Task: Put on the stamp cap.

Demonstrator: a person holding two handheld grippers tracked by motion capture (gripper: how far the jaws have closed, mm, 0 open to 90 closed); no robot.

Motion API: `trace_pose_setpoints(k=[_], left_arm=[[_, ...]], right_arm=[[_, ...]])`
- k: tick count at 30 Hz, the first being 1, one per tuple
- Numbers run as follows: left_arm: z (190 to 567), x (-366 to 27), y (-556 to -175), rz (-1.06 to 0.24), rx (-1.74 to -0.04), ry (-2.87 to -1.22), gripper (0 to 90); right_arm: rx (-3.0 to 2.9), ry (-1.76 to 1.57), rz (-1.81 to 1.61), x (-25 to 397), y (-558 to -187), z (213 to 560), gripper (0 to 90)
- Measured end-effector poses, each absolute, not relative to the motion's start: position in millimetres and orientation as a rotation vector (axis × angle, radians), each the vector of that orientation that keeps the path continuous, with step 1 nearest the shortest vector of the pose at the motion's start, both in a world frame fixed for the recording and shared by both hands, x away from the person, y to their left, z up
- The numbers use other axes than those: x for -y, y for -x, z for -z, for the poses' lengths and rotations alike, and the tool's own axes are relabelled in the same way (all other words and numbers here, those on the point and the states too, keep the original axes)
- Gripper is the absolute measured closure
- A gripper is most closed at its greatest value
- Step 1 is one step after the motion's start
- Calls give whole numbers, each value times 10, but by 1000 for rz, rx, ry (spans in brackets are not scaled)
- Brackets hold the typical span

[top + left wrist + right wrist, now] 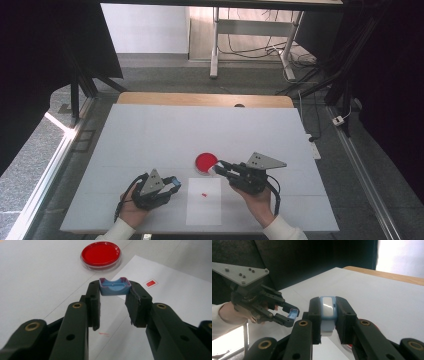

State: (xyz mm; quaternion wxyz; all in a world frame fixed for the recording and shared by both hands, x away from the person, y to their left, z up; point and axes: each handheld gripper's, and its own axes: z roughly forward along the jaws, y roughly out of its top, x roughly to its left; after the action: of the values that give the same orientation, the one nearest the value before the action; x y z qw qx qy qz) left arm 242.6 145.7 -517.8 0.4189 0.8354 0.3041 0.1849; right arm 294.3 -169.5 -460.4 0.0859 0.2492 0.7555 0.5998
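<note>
A red-filled clear round dish sits mid-table. My left gripper is shut on a small blue cap-like piece, held over the edge of a white paper sheet. That sheet carries a small red label. My right gripper is shut on a white and light-blue device, held just right of the dish. In the right gripper view, the left gripper and its blue piece show a short way off.
The white tabletop extends far behind the dish, with a wooden edge at the back. Dark frames and cables stand on the floor beyond the table. A hand and white sleeve hold each gripper at the front edge.
</note>
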Motion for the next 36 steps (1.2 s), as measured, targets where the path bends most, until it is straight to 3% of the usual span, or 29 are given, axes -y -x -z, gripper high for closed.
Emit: trace_pose_setpoints(k=[36], left_arm=[[5182, -1197, -2556, -450, -737, -2101, 649]], right_arm=[[-2277, -754, -1793, 1650, -2943, 4635, 749]])
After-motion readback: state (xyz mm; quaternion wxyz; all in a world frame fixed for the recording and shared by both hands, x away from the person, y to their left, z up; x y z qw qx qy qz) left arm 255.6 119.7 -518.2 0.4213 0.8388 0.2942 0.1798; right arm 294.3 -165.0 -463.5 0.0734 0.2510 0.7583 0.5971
